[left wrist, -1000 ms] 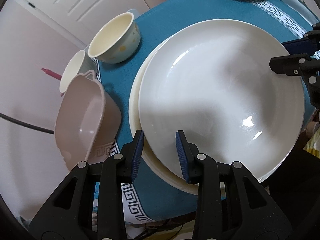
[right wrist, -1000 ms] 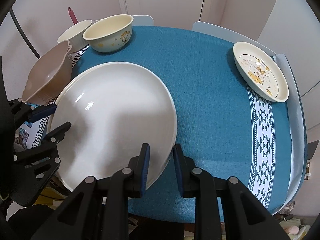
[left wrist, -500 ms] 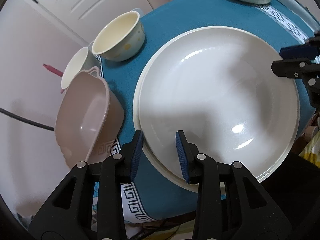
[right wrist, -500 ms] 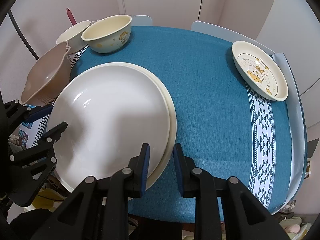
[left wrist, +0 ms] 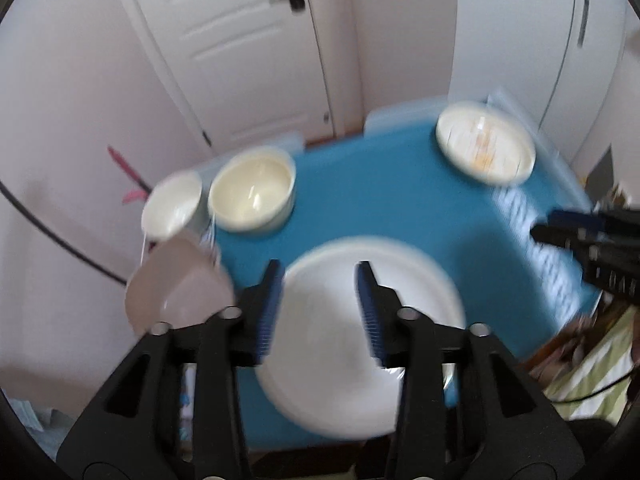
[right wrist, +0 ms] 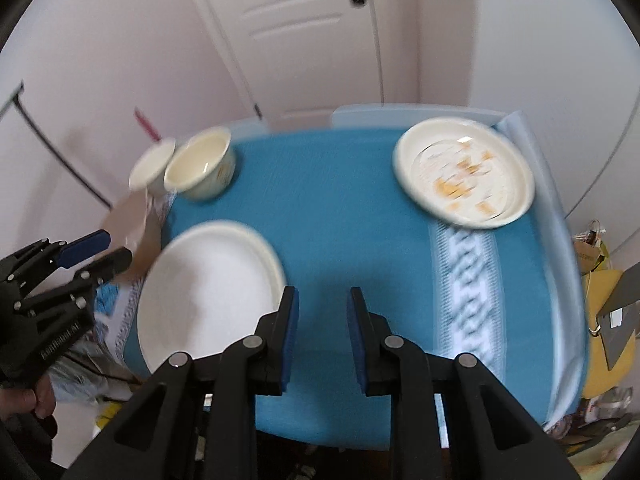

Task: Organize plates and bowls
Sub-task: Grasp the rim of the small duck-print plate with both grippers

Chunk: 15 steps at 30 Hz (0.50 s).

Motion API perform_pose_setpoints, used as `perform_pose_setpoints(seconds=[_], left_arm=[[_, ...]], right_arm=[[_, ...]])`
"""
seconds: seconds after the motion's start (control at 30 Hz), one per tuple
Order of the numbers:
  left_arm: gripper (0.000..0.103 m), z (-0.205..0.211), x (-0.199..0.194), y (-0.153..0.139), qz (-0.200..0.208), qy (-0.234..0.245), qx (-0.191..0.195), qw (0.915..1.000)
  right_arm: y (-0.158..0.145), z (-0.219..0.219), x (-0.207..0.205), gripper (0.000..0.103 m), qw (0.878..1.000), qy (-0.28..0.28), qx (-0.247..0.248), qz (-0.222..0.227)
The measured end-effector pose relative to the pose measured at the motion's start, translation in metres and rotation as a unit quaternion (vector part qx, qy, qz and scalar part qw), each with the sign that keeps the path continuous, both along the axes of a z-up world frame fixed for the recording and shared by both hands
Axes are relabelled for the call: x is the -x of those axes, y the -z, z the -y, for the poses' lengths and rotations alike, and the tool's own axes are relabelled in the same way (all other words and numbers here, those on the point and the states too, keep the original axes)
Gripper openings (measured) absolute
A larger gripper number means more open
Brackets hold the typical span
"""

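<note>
Two white plates point(left wrist: 360, 340) lie stacked at the near left of the blue-clothed table point(right wrist: 340, 216), also seen as the white plates point(right wrist: 208, 288) in the right wrist view. My left gripper point(left wrist: 319, 276) hangs above them with its jaws opening and nothing between the pads. My right gripper point(right wrist: 323, 296) is over bare cloth just right of the stack, its jaws opening too, and empty. A cream bowl point(left wrist: 252, 190), a small white bowl point(left wrist: 172, 206) and a beige bowl point(left wrist: 176, 284) stand at the left. A patterned plate point(right wrist: 464, 172) sits far right. The frames are blurred.
A white door point(right wrist: 304, 32) and walls close in behind the table. Pale blue chair backs point(right wrist: 400, 114) stand at its far edge. A dark cable point(left wrist: 60, 240) runs along the left wall. A person's hand point(right wrist: 36, 396) holds the left gripper point(right wrist: 104, 246).
Both grippers let go of the white plate, which now rests on the larger one. Both rose and pulled back, and their jaws widened. The view now takes in the whole table.
</note>
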<state>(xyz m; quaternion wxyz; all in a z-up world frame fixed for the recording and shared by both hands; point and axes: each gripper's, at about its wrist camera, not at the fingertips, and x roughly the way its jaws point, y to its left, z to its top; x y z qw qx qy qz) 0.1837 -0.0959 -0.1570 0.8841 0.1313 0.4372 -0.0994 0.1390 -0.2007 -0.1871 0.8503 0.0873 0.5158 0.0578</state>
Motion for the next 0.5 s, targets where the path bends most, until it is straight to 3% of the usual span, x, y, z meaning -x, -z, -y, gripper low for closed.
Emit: perform_pose_setpoints(seconds=[0.03, 0.07, 0.1, 0.2, 0.3, 0.5], left_arm=[[0.103, 0.012, -0.005, -0.009, 0.014, -0.001, 0.009, 0.9999], [0.102, 0.02, -0.009, -0.015, 0.026, -0.002, 0.015, 0.9996], [0.103, 0.032, -0.013, -0.023, 0.05, 0.001, 0.027, 0.9984], [0.103, 0.069, -0.036, -0.029, 0.049, 0.031, 0.036, 0.9977], [0.103, 0.101, -0.068, -0.019, 0.016, 0.057, 0.053, 0.9969], [0.103, 0.148, -0.133, 0.015, -0.051, 0.118, 0.086, 0.988]], right_arm=[[-0.006, 0.01, 0.0, 0.055, 1.0, 0.006, -0.003, 0.005], [-0.013, 0.027, 0.001, 0.068, 1.0, 0.016, -0.008, 0.013], [-0.019, 0.039, 0.001, 0.088, 0.999, 0.024, -0.012, 0.023], [-0.032, 0.078, 0.004, 0.091, 0.998, 0.044, -0.021, 0.048], [-0.038, 0.111, 0.002, 0.091, 0.996, 0.064, -0.017, 0.066], [-0.032, 0.153, -0.021, 0.091, 0.993, 0.1, -0.031, 0.048]])
